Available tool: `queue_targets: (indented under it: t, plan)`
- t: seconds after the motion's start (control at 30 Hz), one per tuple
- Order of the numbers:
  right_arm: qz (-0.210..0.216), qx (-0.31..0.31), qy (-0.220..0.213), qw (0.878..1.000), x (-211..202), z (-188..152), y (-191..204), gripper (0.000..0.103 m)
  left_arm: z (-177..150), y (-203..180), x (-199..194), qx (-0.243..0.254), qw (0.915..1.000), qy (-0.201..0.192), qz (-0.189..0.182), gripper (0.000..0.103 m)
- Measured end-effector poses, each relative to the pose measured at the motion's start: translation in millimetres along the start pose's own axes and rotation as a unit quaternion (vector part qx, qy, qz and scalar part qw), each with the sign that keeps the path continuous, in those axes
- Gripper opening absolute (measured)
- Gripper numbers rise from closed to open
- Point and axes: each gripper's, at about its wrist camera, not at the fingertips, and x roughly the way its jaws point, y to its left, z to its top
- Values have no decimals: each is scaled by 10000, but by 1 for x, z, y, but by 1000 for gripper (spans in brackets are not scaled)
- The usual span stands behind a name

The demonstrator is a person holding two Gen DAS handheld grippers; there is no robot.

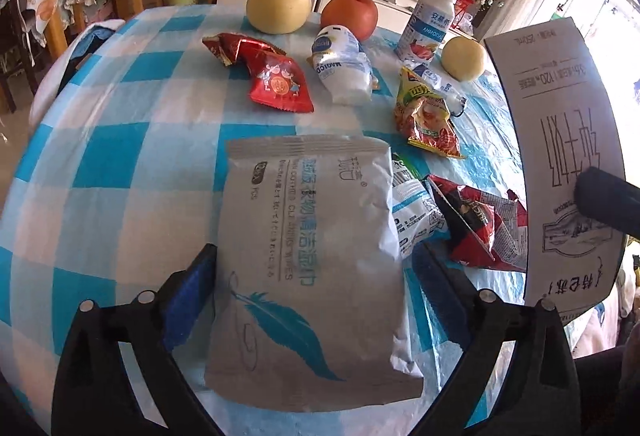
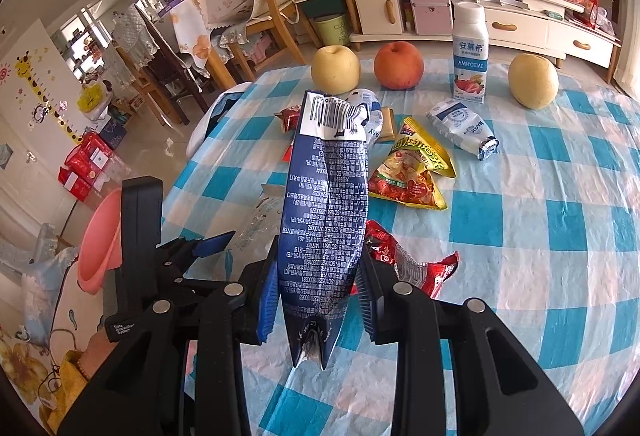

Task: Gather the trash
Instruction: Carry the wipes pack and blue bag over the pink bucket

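Observation:
My left gripper (image 1: 316, 268) is open, its fingers on either side of a grey wipes packet (image 1: 308, 260) that lies flat on the checked tablecloth (image 1: 120, 155). My right gripper (image 2: 320, 292) is shut on a flattened dark blue milk carton (image 2: 326, 203) and holds it above the table; the carton's white face (image 1: 560, 155) shows at the right of the left wrist view. Loose wrappers lie around: a red one (image 1: 276, 75), a yellow-red one (image 2: 412, 171), a white pouch (image 2: 464, 127), a red-black one (image 2: 404, 264).
Two yellow pears (image 2: 336, 69) (image 2: 534, 79), a red apple (image 2: 398, 65) and an upright yogurt bottle (image 2: 471, 55) stand at the table's far side. A pink bin (image 2: 100, 240) sits left of the table. Chairs and a cabinet stand behind.

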Motion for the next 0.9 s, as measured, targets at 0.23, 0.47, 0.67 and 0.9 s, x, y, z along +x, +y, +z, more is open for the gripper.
queue_targets:
  t: [0.23,0.47,0.67,0.9]
  plan:
    - [29,-134,68,9999,7,1,10,35,-6,1,-7,-133,9996,-147,185,76]
    - [116,-135,105,9998,13,3,20,35,-9,17,-25,-580,9971,-320,381,75]
    - [333,-58,60,9994,17,8,34,35,-6,55,-63,-1363,9842,-860,733,75]
    - [684,-135,80,9975,25,15,69,35,-9,105,-108,-2224,9533,-1463,1425,75]
